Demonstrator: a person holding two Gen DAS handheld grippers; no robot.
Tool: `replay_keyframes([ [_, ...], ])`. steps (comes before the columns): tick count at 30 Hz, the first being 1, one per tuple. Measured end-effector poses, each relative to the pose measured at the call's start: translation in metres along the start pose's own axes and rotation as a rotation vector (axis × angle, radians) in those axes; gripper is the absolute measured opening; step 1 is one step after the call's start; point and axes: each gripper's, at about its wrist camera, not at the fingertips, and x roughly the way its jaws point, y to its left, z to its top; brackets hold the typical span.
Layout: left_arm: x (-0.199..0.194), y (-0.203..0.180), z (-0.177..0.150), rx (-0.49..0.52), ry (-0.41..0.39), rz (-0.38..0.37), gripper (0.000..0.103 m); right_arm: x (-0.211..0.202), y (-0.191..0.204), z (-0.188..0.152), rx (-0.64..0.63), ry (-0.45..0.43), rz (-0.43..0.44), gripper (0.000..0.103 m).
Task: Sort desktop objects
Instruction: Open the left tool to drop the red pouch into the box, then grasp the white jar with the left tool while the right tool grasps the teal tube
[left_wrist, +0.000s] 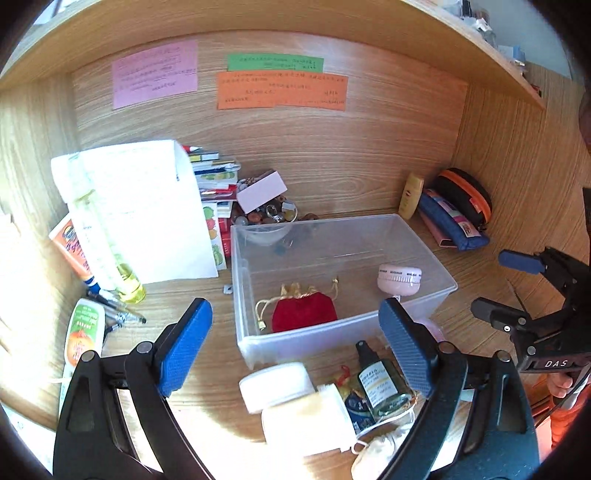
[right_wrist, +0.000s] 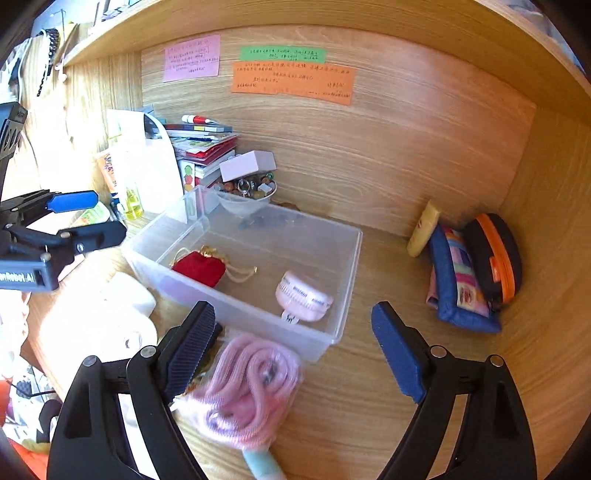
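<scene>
From my left wrist view, my left gripper hangs with its jaws spread wide and nothing between them. Beyond the fingers sits a clear plastic bin on the wooden table. Inside it lie a red drawstring pouch and a pink round gadget. Just in front of the bin are a white jar, a small dark spray bottle and a white pouch. A white paper bag stands to the left, with tubes and pens beside it. My right gripper shows at the right edge, jaws apart.

From my right wrist view, the right gripper is also spread and empty. A coiled pink cord in a clear bag lies on the table just in front of the bin, near the left finger. A blue pencil case and a black-and-orange case lean well apart at the right.
</scene>
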Motion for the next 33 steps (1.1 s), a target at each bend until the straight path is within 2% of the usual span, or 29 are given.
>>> replay_keyframes([
  [8,-0.004,0.009,-0.038,-0.051,0.039,-0.002,0.092,-0.012,-0.005,-0.043,0.084,-0.008,0.02,0.085],
  [13,0.005,0.001,-0.065,-0.046,0.092,0.011,0.092,-0.013,-0.002,-0.067,0.082,0.01,-0.012,0.085],
  [17,0.008,-0.005,-0.079,-0.051,0.113,0.004,0.092,-0.007,-0.002,-0.089,0.087,0.053,0.007,0.085],
  [29,0.035,-0.009,-0.099,-0.102,0.19,-0.01,0.092,0.012,0.006,-0.128,0.046,0.143,0.072,0.083],
  [33,0.04,-0.008,-0.098,-0.12,0.191,-0.015,0.092,0.018,0.005,-0.129,0.05,0.162,0.082,0.073],
])
